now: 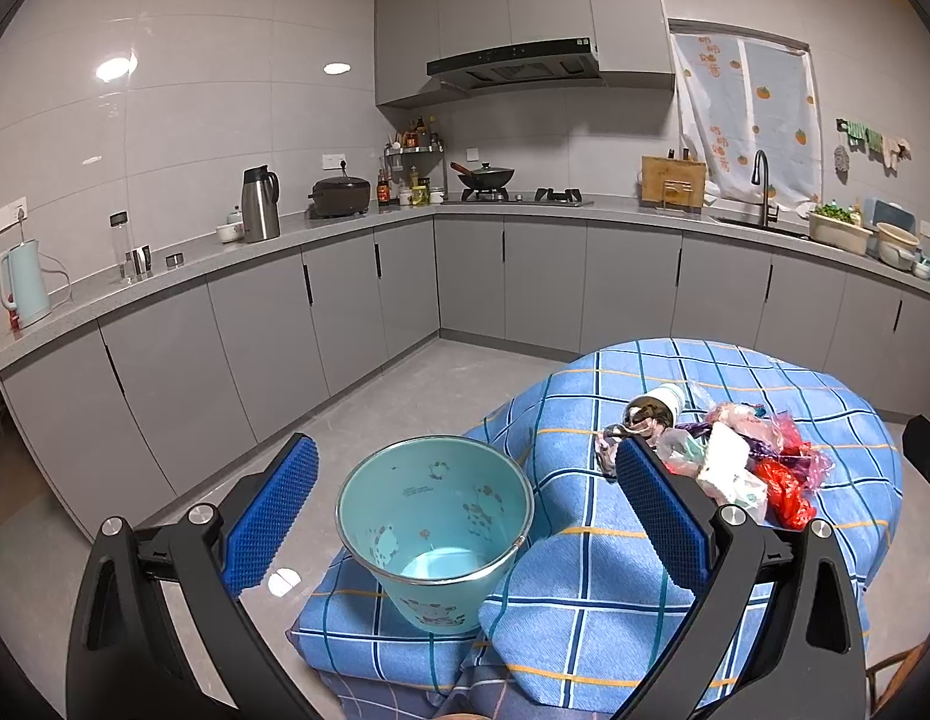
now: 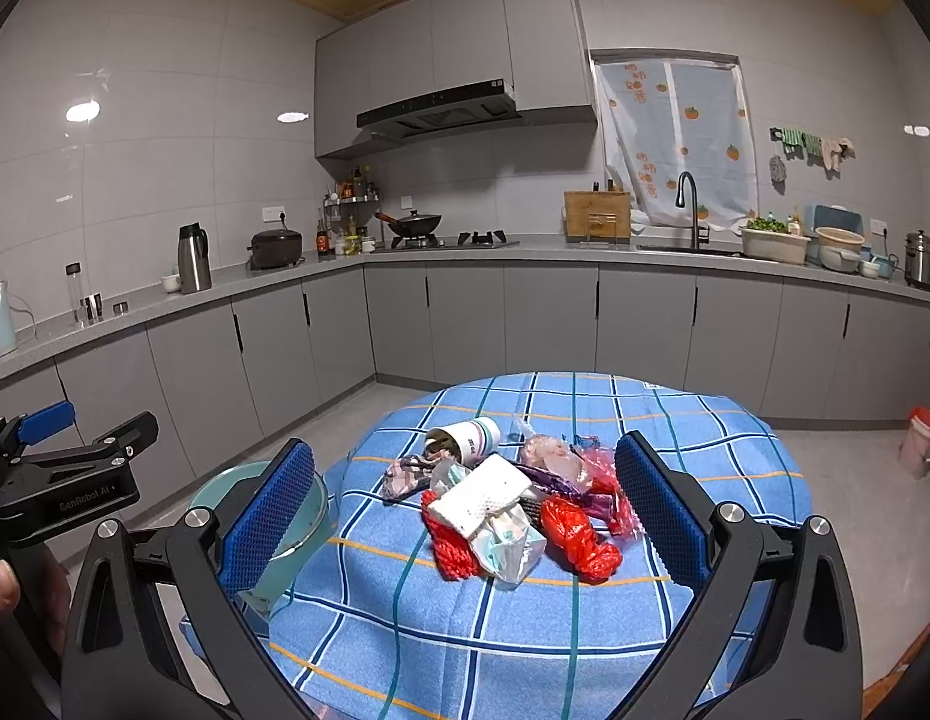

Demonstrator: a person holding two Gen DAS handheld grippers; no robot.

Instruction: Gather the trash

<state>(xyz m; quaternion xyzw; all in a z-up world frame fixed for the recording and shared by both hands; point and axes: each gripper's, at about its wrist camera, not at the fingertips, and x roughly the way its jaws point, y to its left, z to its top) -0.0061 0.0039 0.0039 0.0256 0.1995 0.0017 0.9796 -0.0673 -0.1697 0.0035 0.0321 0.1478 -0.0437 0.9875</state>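
A teal metal bucket (image 1: 435,531) stands empty on a lower stool beside the table; its rim shows in the right wrist view (image 2: 237,483). My left gripper (image 1: 465,504) is open, jaws either side of the bucket and above it. A trash pile (image 2: 513,504) lies on the blue checked tablecloth (image 2: 585,618): red net bags (image 2: 579,534), a white packet (image 2: 483,495), crumpled tissue, purple and pink wrappers, a tipped paper cup (image 2: 465,439). The pile also shows in the left wrist view (image 1: 729,456). My right gripper (image 2: 465,516) is open, facing the pile, empty.
Grey kitchen cabinets and a counter (image 2: 465,255) run along the walls, with kettles, a wok, a sink and bowls on top. Grey floor (image 1: 405,396) lies between table and cabinets. My left gripper's body (image 2: 63,480) shows at the left of the right wrist view.
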